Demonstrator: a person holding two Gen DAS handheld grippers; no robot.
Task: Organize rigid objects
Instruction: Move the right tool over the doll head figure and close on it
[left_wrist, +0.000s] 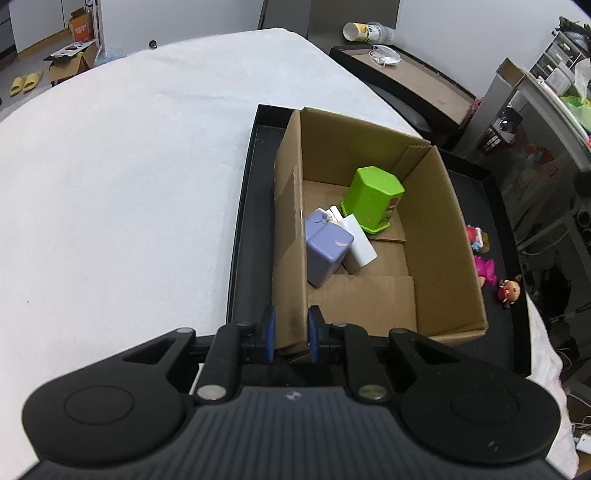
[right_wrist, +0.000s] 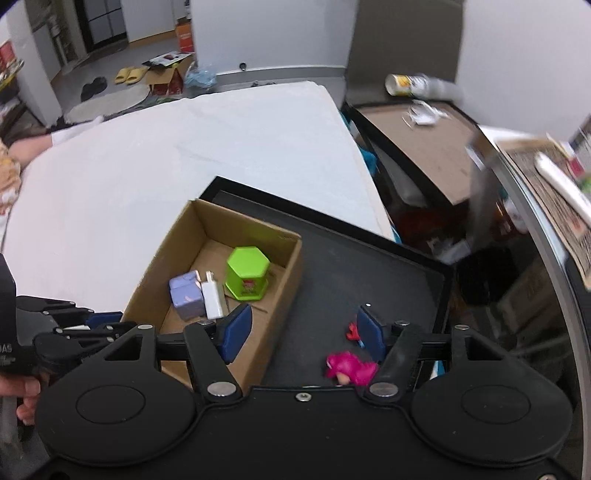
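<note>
Left wrist view: the left gripper (left_wrist: 290, 328) is clamping the near-left wall of the cardboard box (left_wrist: 447, 236), whose long axis is running away from the camera; a tug could be tipping the green hexagonal container (left_wrist: 373, 199) standing inside.

Right wrist view: the right gripper (right_wrist: 304, 332), jaws spread, is hovering beside the box, above the pink toy (right_wrist: 351, 367); a hasty closing could be knocking it aside.

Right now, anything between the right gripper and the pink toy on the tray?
Nothing visible. The right gripper is open above the black tray, and the pink toy lies bare just below it, outside the cardboard box.
</note>
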